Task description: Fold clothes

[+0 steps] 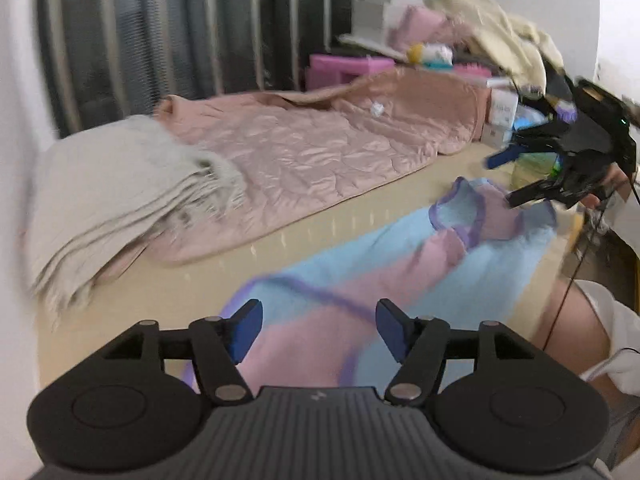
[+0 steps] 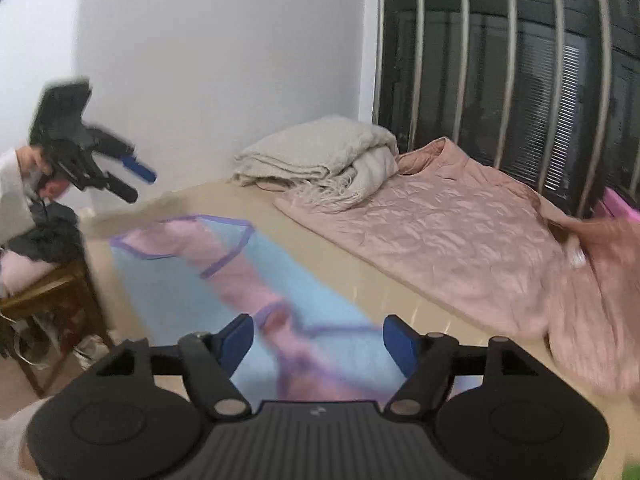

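A light blue and pink garment with purple trim (image 1: 384,264) lies spread along the beige bed surface (image 1: 320,220); it also shows in the right wrist view (image 2: 192,280). My left gripper (image 1: 318,330) is open and empty just above the garment's near end. My right gripper (image 2: 318,344) is open and empty above the garment's other end. In the left wrist view the right gripper (image 1: 508,180) hovers open over the far end. In the right wrist view the left gripper (image 2: 136,184) is raised, open, above the far end.
A pink quilted blanket (image 1: 304,156) and a folded grey throw (image 1: 116,196) lie along the barred window side. Piled clothes, pink boxes (image 1: 348,68) and bottles sit at the bed's end. A wooden chair with dark clothes (image 2: 48,280) stands beside the bed.
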### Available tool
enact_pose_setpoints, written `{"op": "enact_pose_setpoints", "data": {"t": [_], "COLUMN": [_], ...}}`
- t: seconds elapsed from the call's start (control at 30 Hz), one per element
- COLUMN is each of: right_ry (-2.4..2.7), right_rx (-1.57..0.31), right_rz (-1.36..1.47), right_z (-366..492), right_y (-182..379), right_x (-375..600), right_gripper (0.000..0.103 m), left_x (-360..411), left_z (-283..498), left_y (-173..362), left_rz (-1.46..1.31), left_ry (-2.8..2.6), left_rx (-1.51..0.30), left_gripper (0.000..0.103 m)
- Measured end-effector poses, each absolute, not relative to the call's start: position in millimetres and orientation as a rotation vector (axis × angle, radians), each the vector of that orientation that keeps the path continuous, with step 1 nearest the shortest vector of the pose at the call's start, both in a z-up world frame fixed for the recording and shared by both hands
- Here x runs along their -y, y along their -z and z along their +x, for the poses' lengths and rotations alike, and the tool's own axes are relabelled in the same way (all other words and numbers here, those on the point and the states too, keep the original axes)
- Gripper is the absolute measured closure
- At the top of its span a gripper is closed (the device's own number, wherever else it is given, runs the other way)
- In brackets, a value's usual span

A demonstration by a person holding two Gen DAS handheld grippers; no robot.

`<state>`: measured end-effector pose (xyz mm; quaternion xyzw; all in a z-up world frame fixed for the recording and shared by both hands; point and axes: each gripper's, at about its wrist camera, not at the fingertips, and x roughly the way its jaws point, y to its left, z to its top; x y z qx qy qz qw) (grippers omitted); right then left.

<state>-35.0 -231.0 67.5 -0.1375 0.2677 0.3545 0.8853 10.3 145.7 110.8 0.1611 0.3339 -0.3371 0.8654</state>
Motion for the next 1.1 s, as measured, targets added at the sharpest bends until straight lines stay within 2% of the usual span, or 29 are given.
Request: {"op": "enact_pose_setpoints", "data": {"t": [0.1,0.2,0.3,0.4,0.47,0.5,0.53,0.57,0.6,0.7,0.93,1.1], "right_ry": [-0.709,-0.709,-0.702,-0.699,-0.708,-0.72,-0.733,-0.747,-0.739,-0.689,-0.633,-0.598], "right_rx": [-0.664,-0.744,-0.809,-0.833,-0.833,-0.83,-0.827,-0.823,-0.831,-0.823,-0.606,-0.499], "right_rz": [-0.297,-0.305,-0.335,-0.323,-0.295,-0.295,-0.298,-0.301,-0.307,-0.375,-0.437,-0.546], "right_z": [15,42,60,69,71,70,68,67,65,56,-10,-88], "right_y": [-56,-43,-30,-22,-20,-20,-20,-21,-22,-25,-62,-57], "right_x": [200,187,179,182,186,186,185,185,182,169,169,167], "right_gripper": [0.035,0.044,0.047,0.05,0.051,0.056,0.07,0.081,0.103,0.103,0.103,0.103], "left_x": [-122,-114,-116,-124,-128,-130,-131,-130,-130,-129,-142,-148], "left_z": [58,89,110,121,121,120,118,115,112,97,15,-38], "left_y": [-95,-77,-56,-40,-35,-35,-35,-35,-36,-41,-75,-48], "left_rz": [0.351,0.343,0.335,0.317,0.312,0.304,0.305,0.321,0.337,0.38,0.421,0.454], "left_ry": [0.688,0.7,0.686,0.699,0.715,0.725,0.73,0.729,0.727,0.71,0.632,0.602], "left_rx": [-0.764,-0.806,-0.857,-0.889,-0.866,-0.854,-0.844,-0.83,-0.817,-0.762,-0.52,-0.544], "left_gripper": [0.039,0.04,0.04,0.047,0.067,0.077,0.101,0.1,0.1,0.1,0.1,0.1]}}
